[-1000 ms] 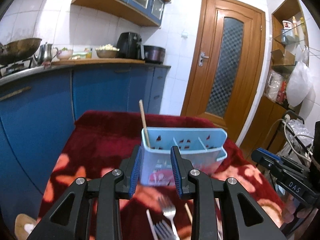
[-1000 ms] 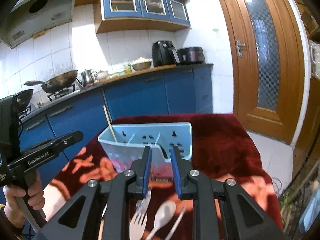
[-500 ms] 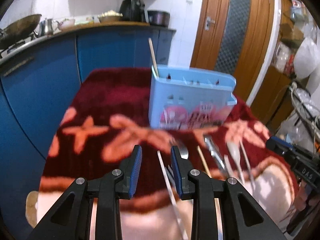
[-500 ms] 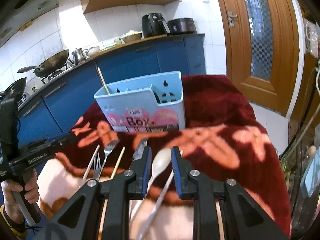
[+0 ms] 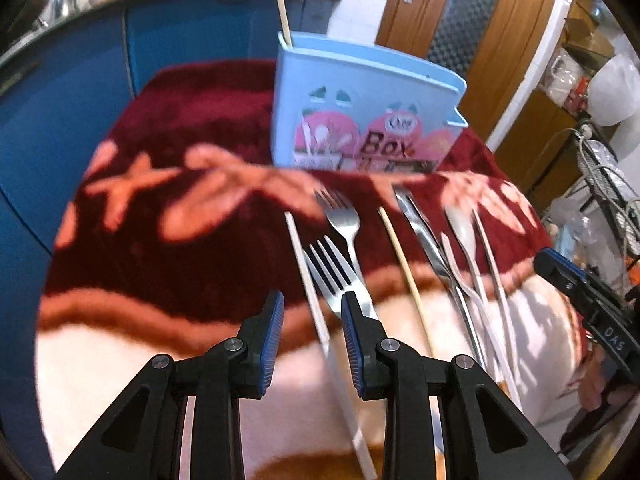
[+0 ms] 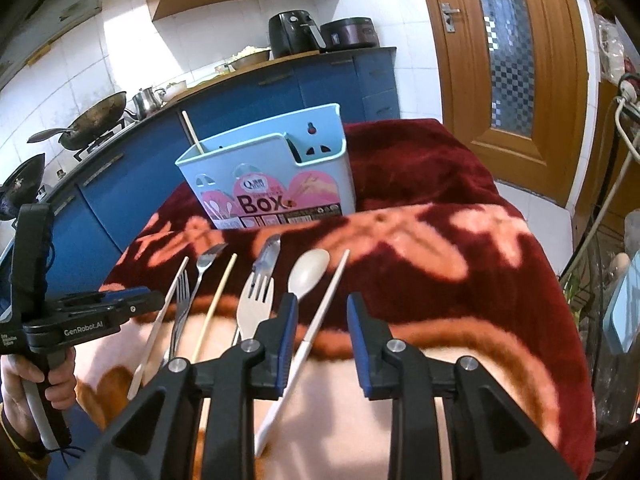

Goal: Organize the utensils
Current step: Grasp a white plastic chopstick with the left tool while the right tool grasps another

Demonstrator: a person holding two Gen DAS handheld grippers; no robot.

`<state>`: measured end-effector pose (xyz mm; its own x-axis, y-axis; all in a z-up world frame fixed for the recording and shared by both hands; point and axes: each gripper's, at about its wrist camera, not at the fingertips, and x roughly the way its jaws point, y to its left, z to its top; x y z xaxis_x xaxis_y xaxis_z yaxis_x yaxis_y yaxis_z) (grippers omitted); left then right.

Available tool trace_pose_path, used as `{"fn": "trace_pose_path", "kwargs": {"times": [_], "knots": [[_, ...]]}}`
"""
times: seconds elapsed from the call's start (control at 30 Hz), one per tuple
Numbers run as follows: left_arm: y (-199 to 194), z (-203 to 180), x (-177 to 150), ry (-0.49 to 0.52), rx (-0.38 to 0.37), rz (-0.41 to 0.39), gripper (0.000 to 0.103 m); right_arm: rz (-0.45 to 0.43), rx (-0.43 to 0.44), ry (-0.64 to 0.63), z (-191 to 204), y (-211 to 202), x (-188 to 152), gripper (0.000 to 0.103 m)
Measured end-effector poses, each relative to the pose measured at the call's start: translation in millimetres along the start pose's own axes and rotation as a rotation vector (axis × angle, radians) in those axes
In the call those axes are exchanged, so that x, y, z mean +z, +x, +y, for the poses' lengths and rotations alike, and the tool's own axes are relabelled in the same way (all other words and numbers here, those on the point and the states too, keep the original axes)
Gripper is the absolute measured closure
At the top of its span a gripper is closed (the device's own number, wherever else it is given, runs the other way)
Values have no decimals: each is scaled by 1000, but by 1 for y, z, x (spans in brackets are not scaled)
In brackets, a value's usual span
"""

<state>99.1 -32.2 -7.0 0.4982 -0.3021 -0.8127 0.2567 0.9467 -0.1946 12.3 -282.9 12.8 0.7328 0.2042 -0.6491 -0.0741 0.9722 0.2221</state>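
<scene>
White chopstick (image 6: 316,322) between right tool (image 6: 322,312) fingers

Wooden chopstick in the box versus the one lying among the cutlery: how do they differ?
The chopstick in the box stands tilted in the blue box, at its left end; only its top shows. The chopstick on the blanket lies flat between the metal forks and the knife, full length visible. Both are thin and pale wood.

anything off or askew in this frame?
Nothing damaged or spilled. The blue utensil box stands upright on the red blanket with one wooden chopstick in it. The remaining cutlery lies loose in a rough row before it. Both claws are open and empty.
</scene>
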Motion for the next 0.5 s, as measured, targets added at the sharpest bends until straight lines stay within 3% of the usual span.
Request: {"fn": "trace_pose_path", "kwargs": {"times": [0.17,0.23,0.43,0.5], "knots": [[10,2,4,-8,-26,82,73,2,0,7,-4,-1,-2,75],[14,4,7,-15,-26,116,81,5,-2,9,-5,-2,-3,75],[22,6,18,-19,-33,194,87,23,-1,14,-9,2,-3,75],[24,7,22,-21,-35,211,93,39,2,13,-10,4,-2,75]]}}
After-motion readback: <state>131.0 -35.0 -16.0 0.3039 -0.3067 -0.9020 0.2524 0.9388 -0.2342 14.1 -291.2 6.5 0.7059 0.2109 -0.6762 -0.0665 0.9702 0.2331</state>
